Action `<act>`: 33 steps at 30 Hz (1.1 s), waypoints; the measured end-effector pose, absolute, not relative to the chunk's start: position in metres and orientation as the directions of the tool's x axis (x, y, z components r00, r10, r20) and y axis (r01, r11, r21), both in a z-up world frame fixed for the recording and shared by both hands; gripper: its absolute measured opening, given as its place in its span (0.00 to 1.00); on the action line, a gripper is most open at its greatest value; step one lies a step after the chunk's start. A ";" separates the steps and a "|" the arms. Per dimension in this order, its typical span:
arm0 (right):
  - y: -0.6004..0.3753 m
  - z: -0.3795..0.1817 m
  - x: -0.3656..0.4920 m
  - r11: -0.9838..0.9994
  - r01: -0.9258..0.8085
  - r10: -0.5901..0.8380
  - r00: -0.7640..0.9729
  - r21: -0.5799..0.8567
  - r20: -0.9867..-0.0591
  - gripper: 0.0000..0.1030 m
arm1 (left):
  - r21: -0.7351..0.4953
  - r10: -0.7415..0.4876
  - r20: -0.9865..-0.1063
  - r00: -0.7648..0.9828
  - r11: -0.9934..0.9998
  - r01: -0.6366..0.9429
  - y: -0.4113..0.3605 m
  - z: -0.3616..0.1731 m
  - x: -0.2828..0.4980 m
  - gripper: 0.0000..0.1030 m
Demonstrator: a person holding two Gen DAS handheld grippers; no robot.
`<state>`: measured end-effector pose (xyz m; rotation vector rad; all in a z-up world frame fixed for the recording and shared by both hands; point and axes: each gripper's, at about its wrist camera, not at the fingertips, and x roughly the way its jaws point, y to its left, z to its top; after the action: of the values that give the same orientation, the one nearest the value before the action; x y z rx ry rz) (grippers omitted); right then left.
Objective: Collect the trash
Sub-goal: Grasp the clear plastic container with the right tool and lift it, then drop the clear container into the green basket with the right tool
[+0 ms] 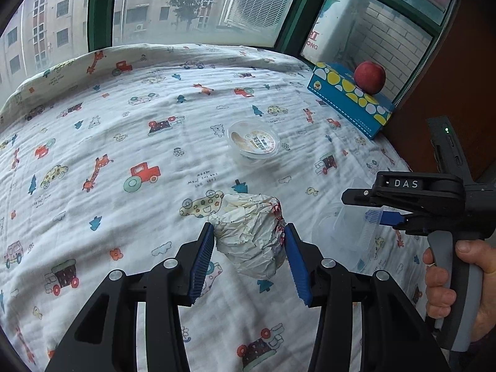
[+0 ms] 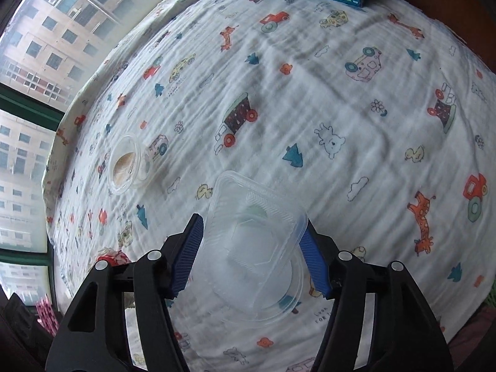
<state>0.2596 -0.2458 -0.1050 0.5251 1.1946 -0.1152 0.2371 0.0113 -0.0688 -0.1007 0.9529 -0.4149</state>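
1. Left wrist view: the left gripper [image 1: 249,241] has its jaws clamped on a paper wad [image 1: 251,235], held between them above the bed [image 1: 93,142].
2. Right gripper [image 2: 248,248] has its jaws pressed on a clear tray [image 2: 257,248], one at each side.
3. A cup [image 1: 253,143] lies beyond the jaws, untouched.
4. The wad looks light and soft; the tray looks thin and likely to flex or slip, so I'd grip its rims gently.
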 end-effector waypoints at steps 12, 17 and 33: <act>-0.258 -0.063 0.224 0.894 0.237 0.221 0.505 0.380 -0.834 0.59 | -0.242 -0.390 -0.753 0.531 0.913 0.328 0.001 -0.045 0.218 0.44; -0.272 -0.039 0.192 0.907 0.174 0.230 0.557 0.383 -0.798 0.59 | -0.239 -0.415 -0.738 0.533 0.898 0.368 -0.017 -0.029 0.201 0.44; -0.368 -0.010 0.076 0.932 0.200 0.109 0.641 0.303 -0.760 0.59 | -0.256 -0.542 -0.700 0.465 0.799 0.545 -0.124 0.006 0.141 0.44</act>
<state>0.0761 -0.3676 -0.0096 0.3802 0.8792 -0.0535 0.1415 -0.1237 0.0062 0.0042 0.8587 -0.6670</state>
